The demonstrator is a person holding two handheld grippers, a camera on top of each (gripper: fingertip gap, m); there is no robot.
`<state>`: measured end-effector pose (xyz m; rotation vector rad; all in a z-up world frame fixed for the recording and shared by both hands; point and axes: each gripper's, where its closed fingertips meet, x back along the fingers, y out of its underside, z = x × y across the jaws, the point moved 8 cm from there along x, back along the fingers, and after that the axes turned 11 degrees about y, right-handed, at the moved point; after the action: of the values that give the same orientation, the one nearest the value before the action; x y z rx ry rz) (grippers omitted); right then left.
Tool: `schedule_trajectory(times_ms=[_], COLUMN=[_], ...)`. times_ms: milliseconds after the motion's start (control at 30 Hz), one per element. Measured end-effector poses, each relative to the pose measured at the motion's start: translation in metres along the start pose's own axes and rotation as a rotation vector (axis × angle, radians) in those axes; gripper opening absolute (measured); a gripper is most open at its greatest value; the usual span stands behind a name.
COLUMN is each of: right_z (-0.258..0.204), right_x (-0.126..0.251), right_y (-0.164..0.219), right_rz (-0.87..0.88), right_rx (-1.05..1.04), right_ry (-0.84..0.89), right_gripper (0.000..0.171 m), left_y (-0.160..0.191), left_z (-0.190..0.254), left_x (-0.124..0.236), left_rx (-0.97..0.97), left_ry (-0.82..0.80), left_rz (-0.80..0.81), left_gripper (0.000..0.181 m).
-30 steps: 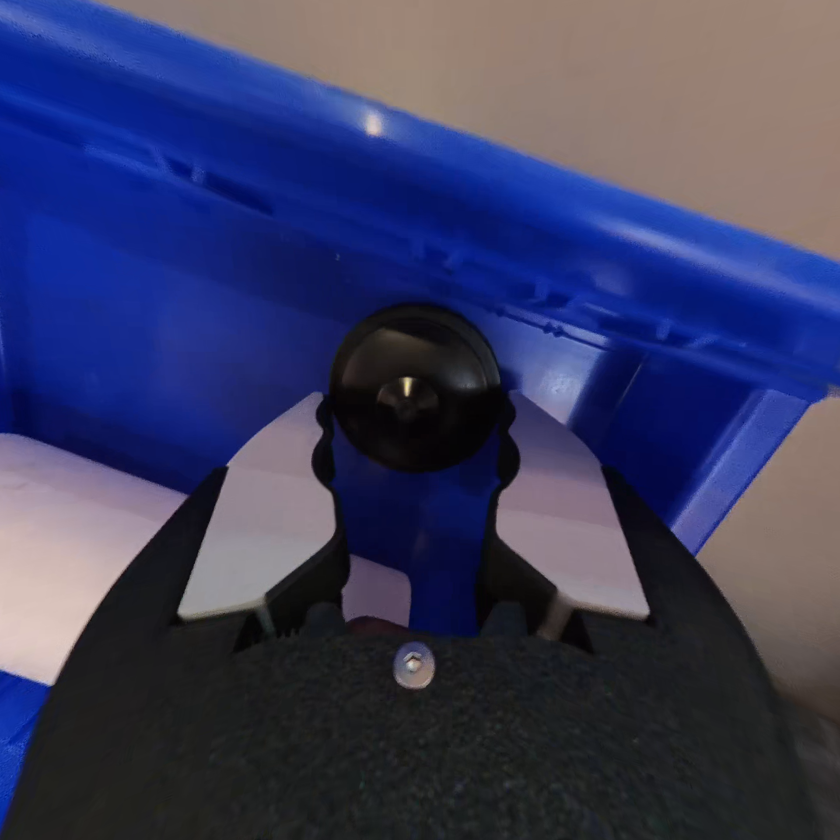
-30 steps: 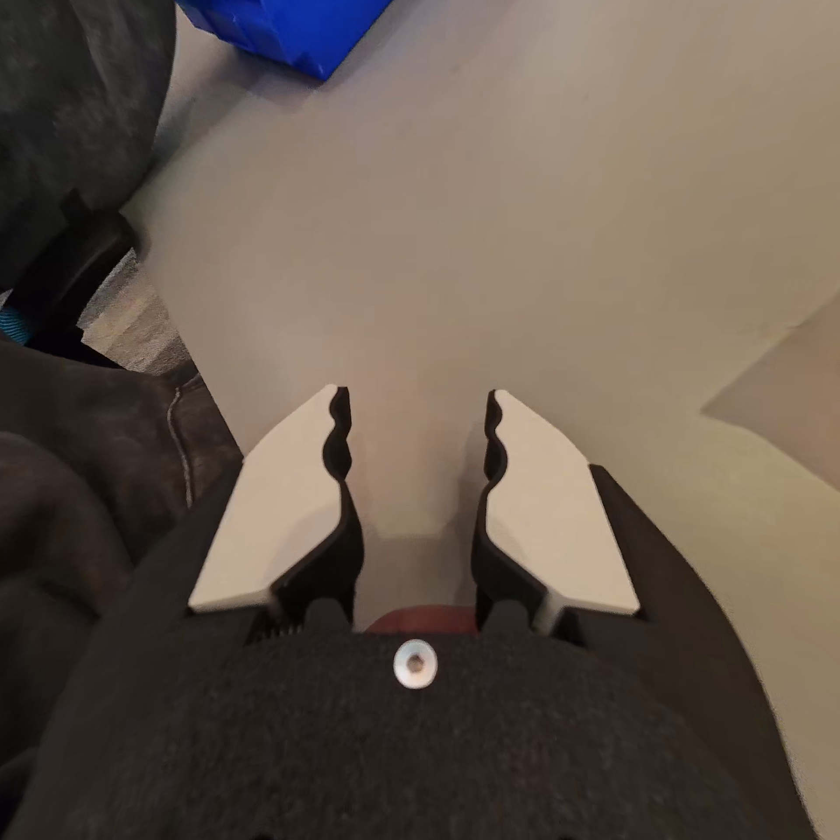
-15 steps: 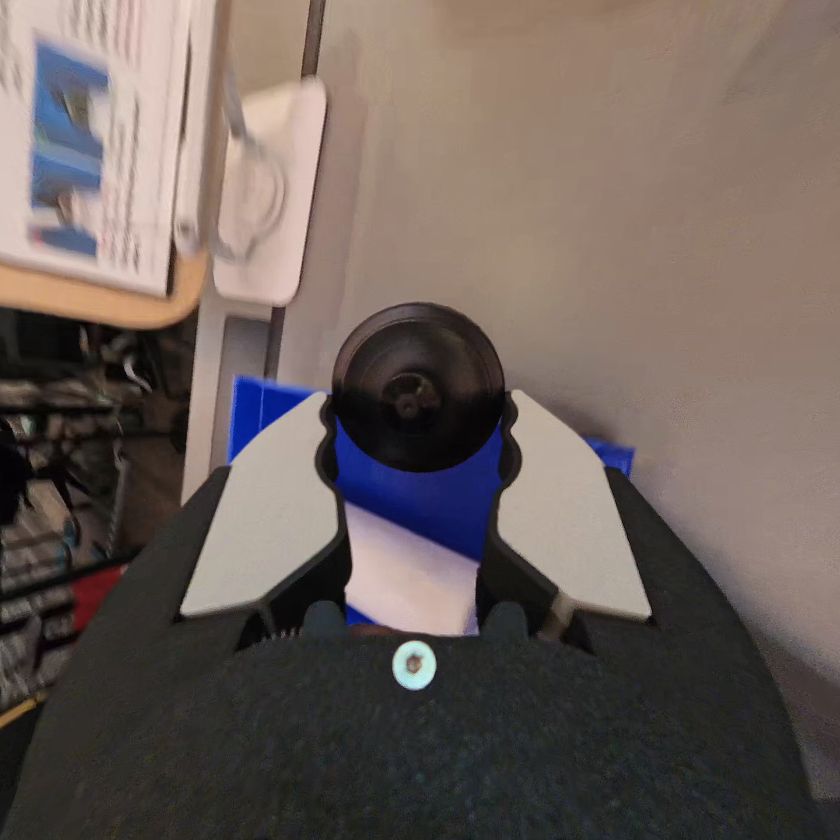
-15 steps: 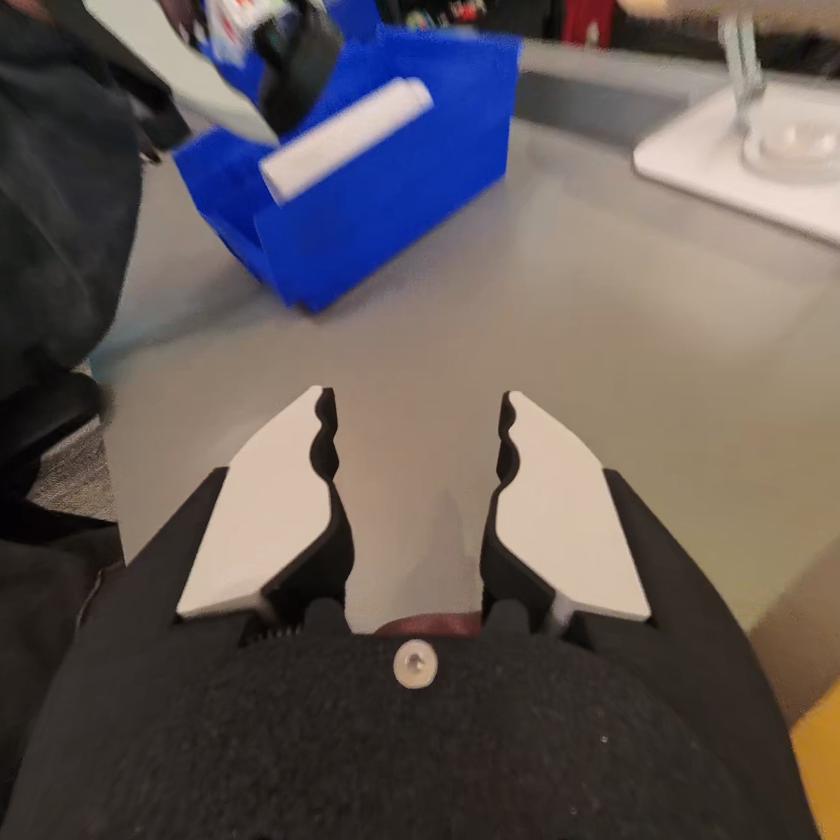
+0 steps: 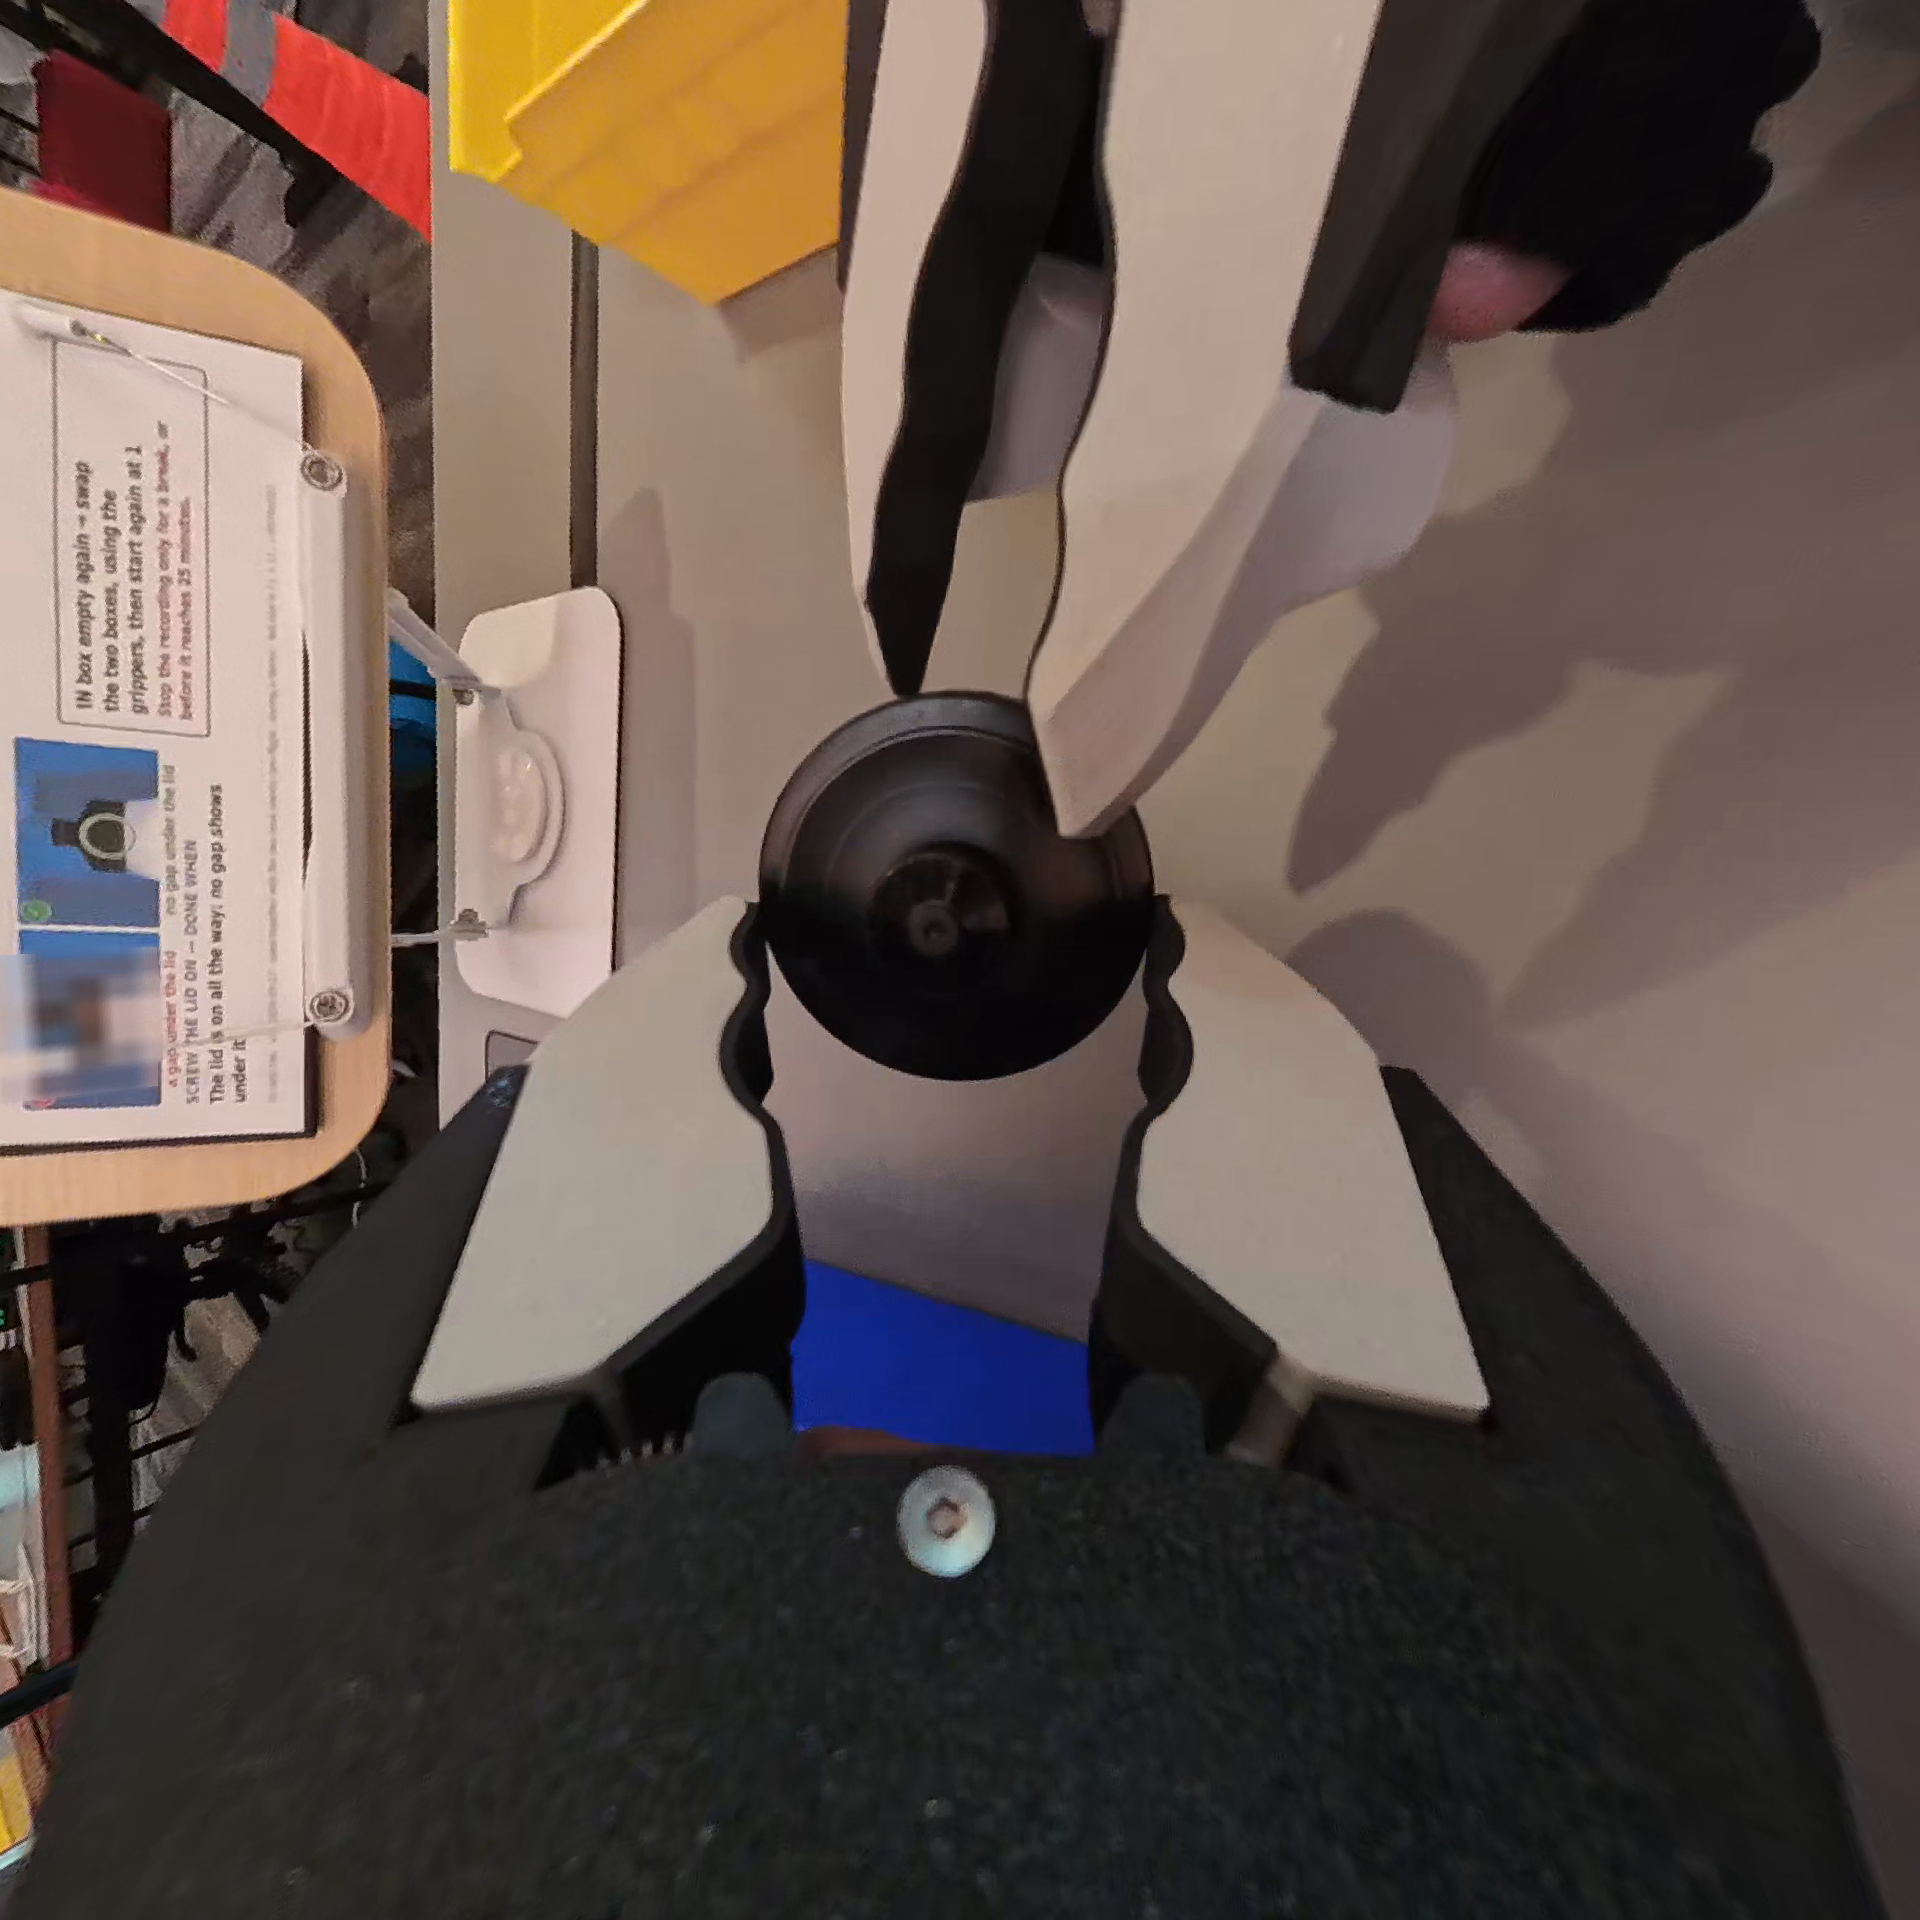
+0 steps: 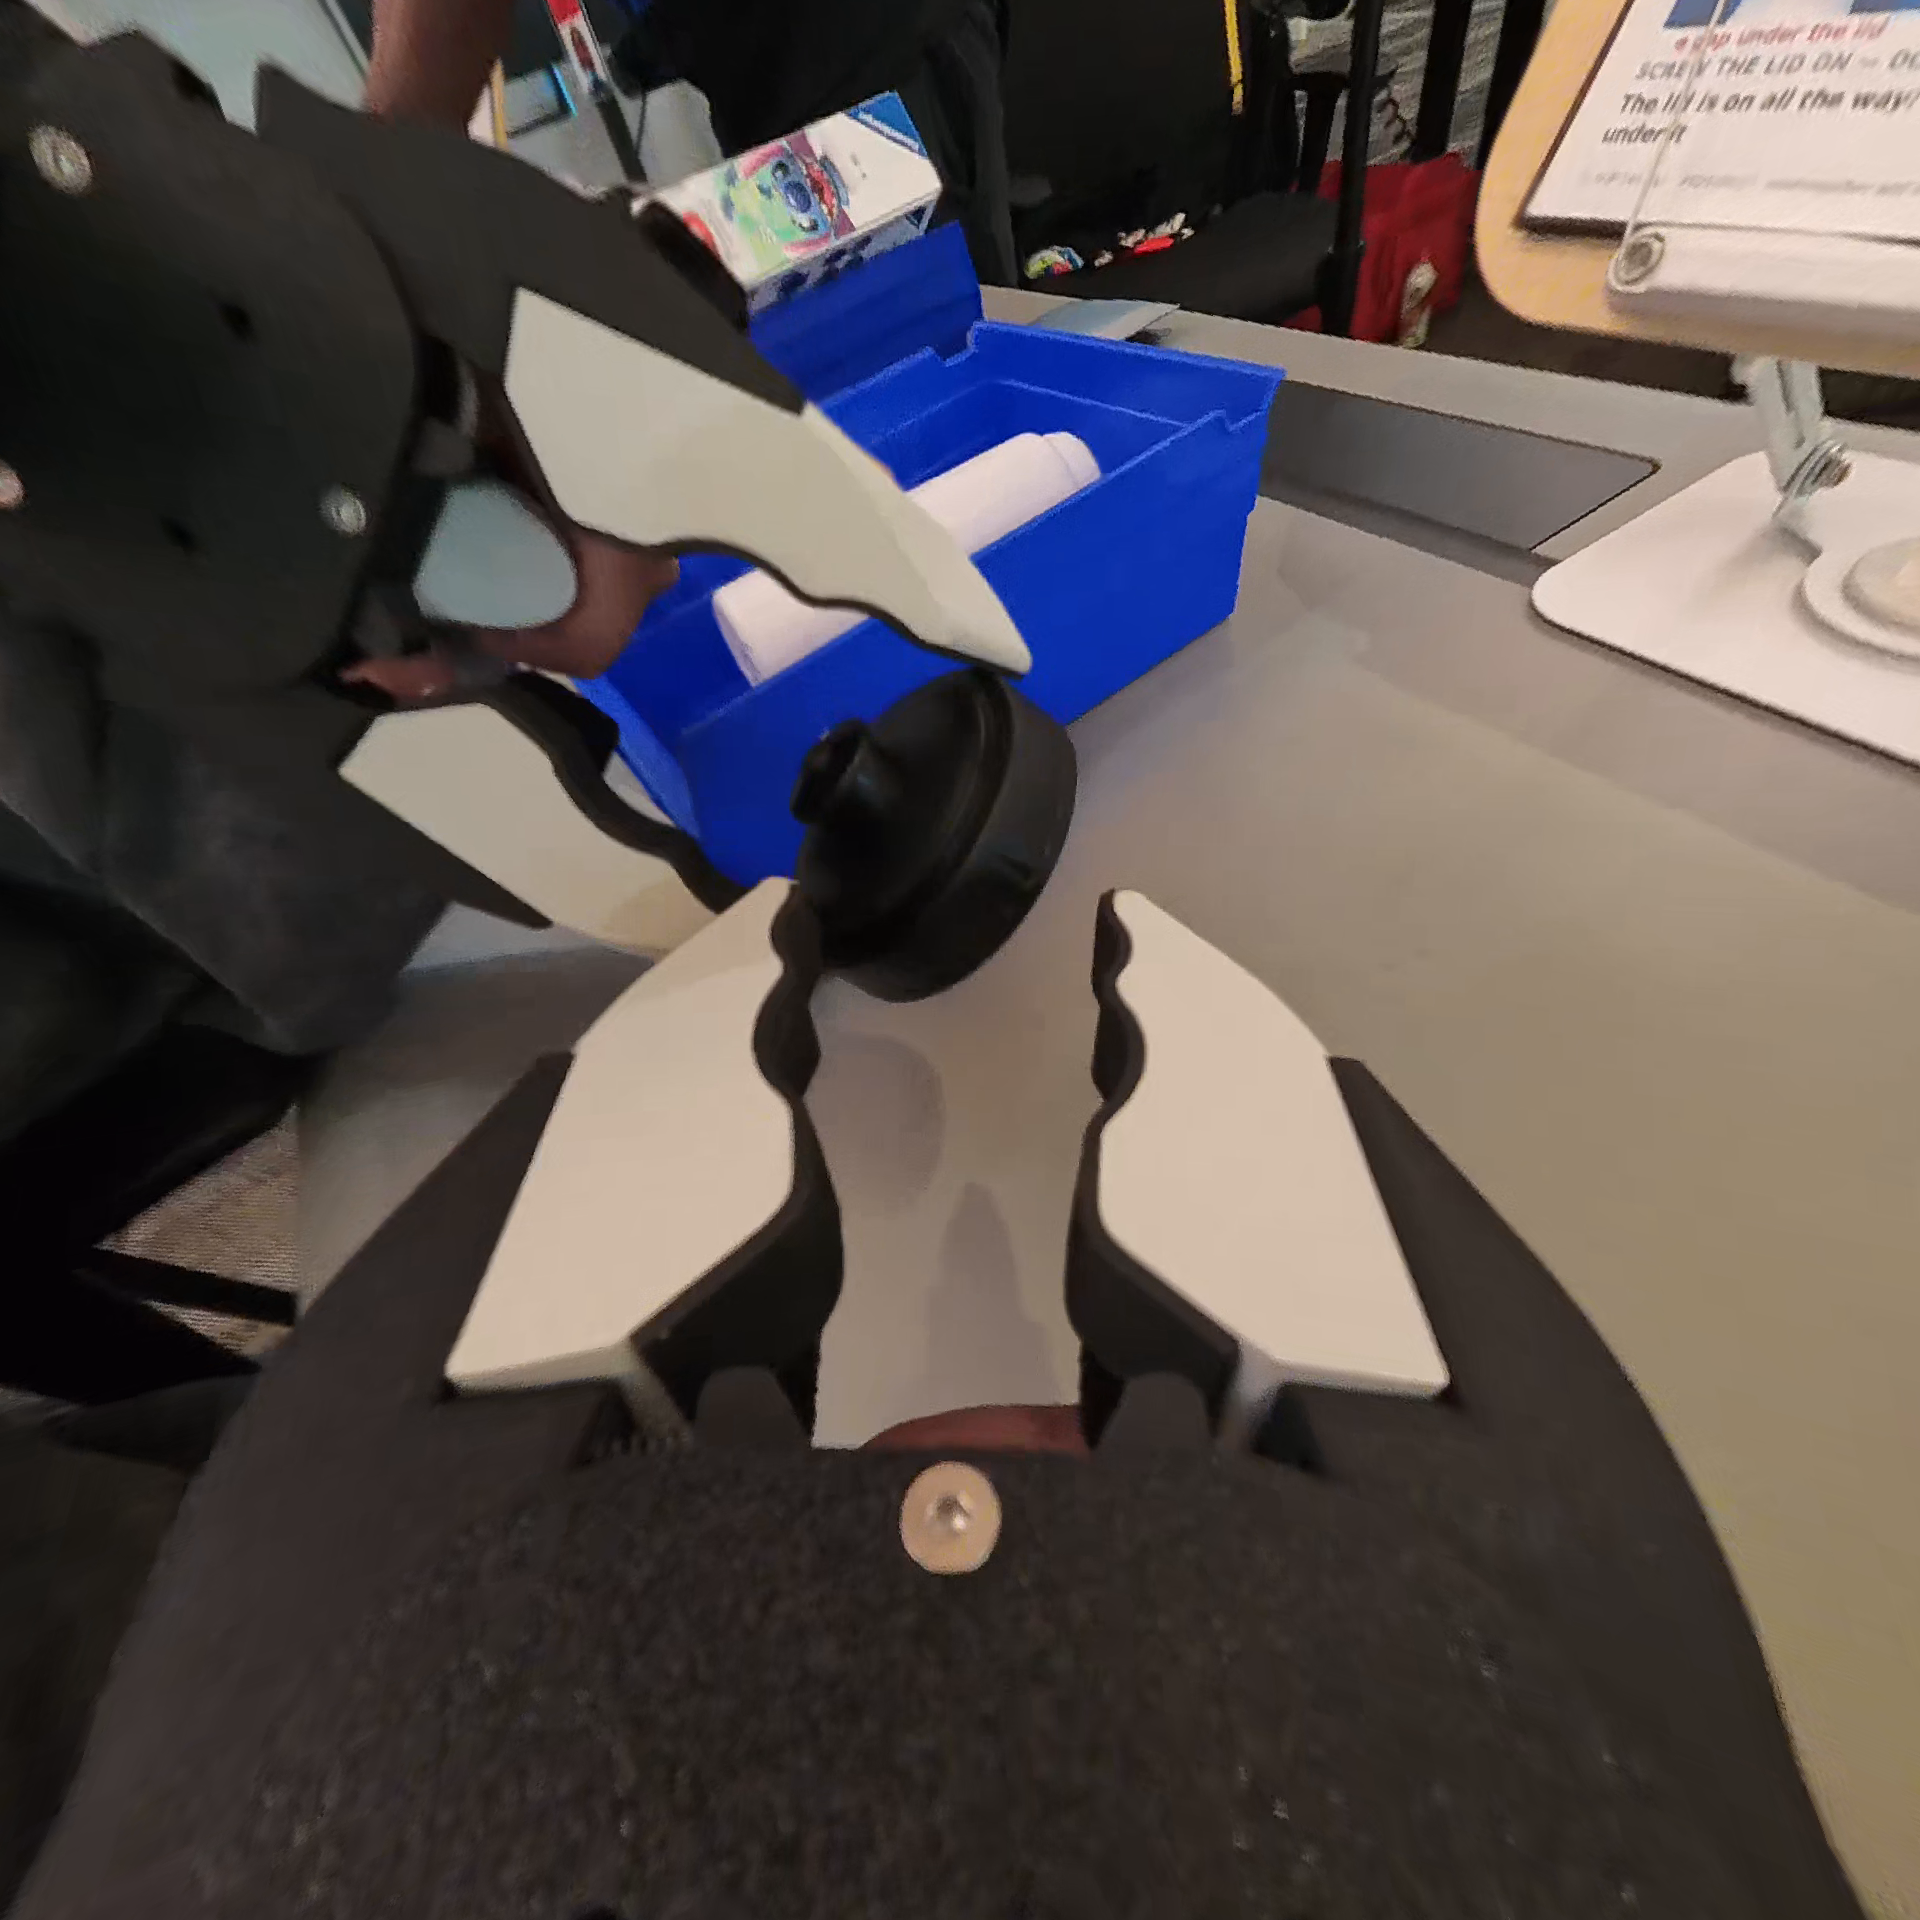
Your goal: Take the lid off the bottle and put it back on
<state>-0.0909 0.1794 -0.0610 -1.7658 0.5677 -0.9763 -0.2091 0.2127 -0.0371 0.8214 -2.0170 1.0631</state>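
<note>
Above the grey worktop (image 6: 1455,883), the left hand-held gripper (image 5: 954,935) clamps a black lid (image 5: 951,883) between its fingertips, while the right hand-held gripper (image 6: 945,914), jaws parted and empty, points at it from just beside, near the blue bin (image 6: 1122,582).

Lid (image 5: 951,883): black plastic, smooth, semi-gloss w/ soft highlights. Left gripper (image 5: 956,935): fingers (image 5: 623,1164) matt off-white plates edged w/ black rubbery pads; body black, grainy rough finish, shiny metal screw (image 5: 945,1519). Right gripper (image 6: 940,914): same matt plates, same grainy black body. Blue bin (image 6: 1122,582): smooth plastic, slight sheen. Bottles (image 6: 997,488) inside: matt white. Table (image 6: 1455,935): smooth grey, matt. Board (image 5: 343,727): pale wood look, paper sheet (image 5: 156,727) on it.
</note>
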Motion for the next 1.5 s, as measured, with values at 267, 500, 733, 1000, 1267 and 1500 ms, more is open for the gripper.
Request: schedule_trajectory(times_ms=[267, 500, 733, 1000, 1267, 1500], right_z=[0.02, 0.021, 0.007, 0.005, 0.028, 0.034], right_x=[0.007, 0.009, -0.006, -0.004, 0.023, 0.025], right_y=[0.012, 0.01, 0.008, 0.008, -0.001, 0.011], right_rz=[-0.014, 0.008, -0.075, -0.091, 0.015, 0.041], right_rx=[-0.094, -0.202, -0.297, -0.292, -0.083, -0.016], right_ry=[-0.019, -0.13, -0.099, -0.117, 0.026, 0.074], right_gripper=[0.033, 0.056, 0.087, 0.072, 0.072, 0.071], left_y=[-0.014, -0.012, -0.019, -0.025, 0.034, 0.084], left_z=[0.004, 0.007, 0.017, 0.022, 0.073, 0.1], left_x=[0.001, -0.002, -0.009, -0.011, 0.013, 0.046], left_rx=[0.031, 0.022, -0.02, 0.051, 0.826, 1.039], left_ry=[0.033, -0.027, -0.086, -0.138, -0.109, -0.164], left_rz=[0.156, 0.148, 0.135, 0.173, 0.469, 0.242], left_gripper=[0.068, 0.067, 0.068, 0.067, 0.075, 0.079])
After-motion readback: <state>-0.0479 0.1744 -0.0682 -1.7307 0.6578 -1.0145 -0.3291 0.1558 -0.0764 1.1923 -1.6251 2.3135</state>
